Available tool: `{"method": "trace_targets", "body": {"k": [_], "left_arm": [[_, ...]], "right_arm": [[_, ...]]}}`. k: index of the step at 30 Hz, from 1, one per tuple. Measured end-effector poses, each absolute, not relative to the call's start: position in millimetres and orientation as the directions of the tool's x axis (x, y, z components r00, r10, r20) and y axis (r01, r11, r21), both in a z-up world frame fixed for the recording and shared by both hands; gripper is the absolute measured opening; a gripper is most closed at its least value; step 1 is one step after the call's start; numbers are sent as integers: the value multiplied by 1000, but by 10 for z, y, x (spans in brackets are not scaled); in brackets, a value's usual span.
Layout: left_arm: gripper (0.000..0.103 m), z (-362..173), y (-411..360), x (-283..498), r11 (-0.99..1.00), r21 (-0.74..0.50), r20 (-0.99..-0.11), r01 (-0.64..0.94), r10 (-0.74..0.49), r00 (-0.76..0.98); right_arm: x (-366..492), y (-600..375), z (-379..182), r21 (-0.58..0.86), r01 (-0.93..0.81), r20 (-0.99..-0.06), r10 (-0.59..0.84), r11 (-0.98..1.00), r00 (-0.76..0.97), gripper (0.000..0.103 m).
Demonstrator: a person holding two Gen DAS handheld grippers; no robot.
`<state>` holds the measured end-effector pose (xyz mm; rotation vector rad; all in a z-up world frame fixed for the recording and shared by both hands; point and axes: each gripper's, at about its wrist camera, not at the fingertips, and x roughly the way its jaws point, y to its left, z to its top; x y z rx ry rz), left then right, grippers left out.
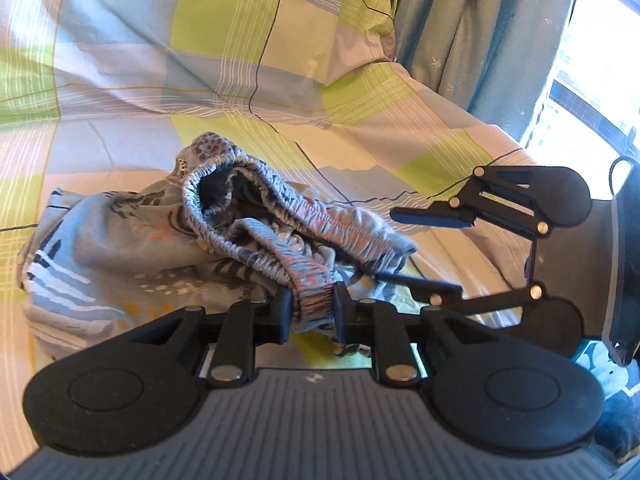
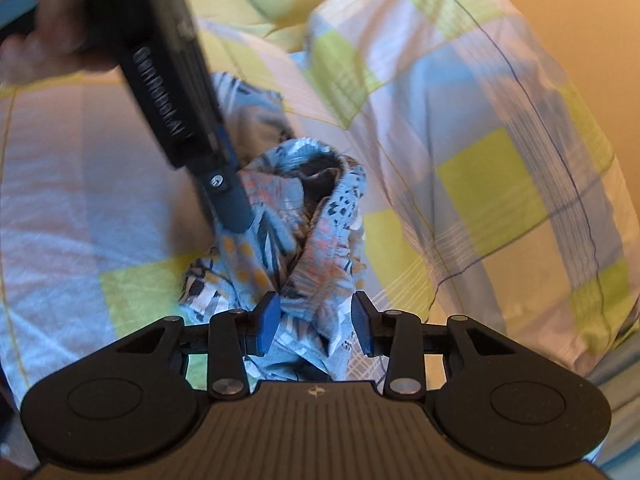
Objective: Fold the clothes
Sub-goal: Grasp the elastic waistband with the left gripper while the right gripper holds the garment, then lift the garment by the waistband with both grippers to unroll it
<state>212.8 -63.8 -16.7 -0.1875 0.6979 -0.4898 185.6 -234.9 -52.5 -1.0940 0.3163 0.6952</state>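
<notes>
The bed [image 1: 120, 60], under a sheet checked in green, blue and lilac, fills both views, with a pillow [image 1: 328, 20] at its head and a grey-blue curtain [image 1: 480, 40] by the window beyond. On the sheet lie the shorts [image 1: 132, 248], a patterned blue pair with an elastic waistband [image 1: 248, 236]. They sit in a crumpled heap, the waistband gaping and twisted and the legs bunched under it.

Nothing is folded yet. I judge the task to be at its start: the waistband is only being gathered, and the shorts must first be spread flat before any fold can be made.

The left gripper [image 1: 311, 312] pinches a stretch of the waistband, its jaws drawn in on the gathered cloth. The right gripper [image 2: 314, 322] is spread, its blue-faced jaws standing either side of a fold of the shorts without gripping it; in the left view it shows from the side, likewise parted, near the waistband's other end.

In the right view a hand [image 2: 44, 40], blurred, holds the left gripper's body. That body carries pale lettering, but it is smeared by motion and I cannot read it. A small emblem marks each gripper's ribbed deck; no words go with it.
</notes>
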Motion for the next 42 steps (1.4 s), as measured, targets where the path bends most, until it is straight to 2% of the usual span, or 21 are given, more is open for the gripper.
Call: {"method": "trace_targets", "body": {"k": [3,11,13,16,20,22,26,28,31,35,42], "left_arm": [[16,-184,-598,2135,867,-329,-571,374,-498,653],[16,-218,-601,2130,869,-321,-577,377,-495,649],[16,-212,-572,2115,865,-322,-574,386,-502,647],[17,-226,-549,2121,859,-326,-575,394,-511,639],[17,-232,-578,2113,860,-329,-574,391,-510,640],[17,-231,-581,2111,862,-322,-575,390,-506,643],[17,-226,-547,2105,863,-321,-573,390,-505,646],[17,-215,-535,2106,864,-319,-572,390,-504,647],[16,-171,-529,2078,864,-310,-564,395,-502,655],[15,39,-469,1983,880,-263,-536,394,-473,699],[13,879,14,1592,933,-71,-432,353,-348,832]], "right_arm": [[1859,-2278,-684,-772,-608,-543,307,183,782,38],[1957,-2091,-931,-850,-524,-491,287,48,822,38],[1896,-2090,-980,-863,-506,-488,291,-17,823,41],[1848,-2124,-1060,-879,-468,-473,283,-88,834,41],[1935,-2117,-1080,-881,-469,-469,257,-66,845,42],[1937,-2094,-1072,-898,-437,-434,280,-56,856,41],[1924,-2026,-985,-914,-406,-381,315,16,869,34],[1942,-2011,-928,-904,-422,-384,308,65,870,10],[1940,-2014,-749,-885,-432,-362,324,176,874,8],[1873,-2050,-322,-859,-382,-281,311,340,908,7],[1427,-2196,643,-790,-250,-108,274,560,956,6]]}}
